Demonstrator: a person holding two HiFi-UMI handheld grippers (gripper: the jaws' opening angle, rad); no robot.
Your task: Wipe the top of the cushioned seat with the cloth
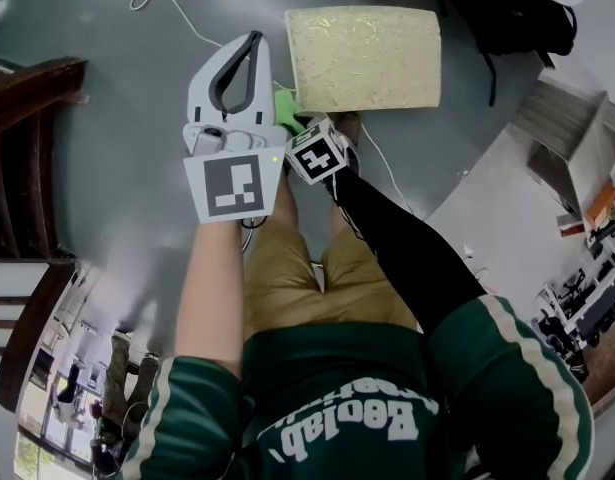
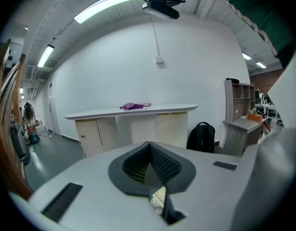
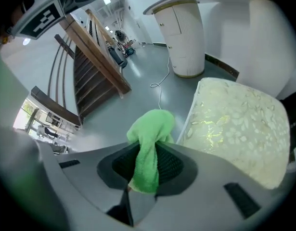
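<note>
Right tongs round one cloth

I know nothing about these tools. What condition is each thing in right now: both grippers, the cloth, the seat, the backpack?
Left gripper: shut, holding nothing.
Right gripper: shut on the cloth.
Cloth: bunched, pinched in the right gripper, beside the seat's edge.
Seat: top bare, nothing lying on it.
Backpack: upright on the floor.
</note>
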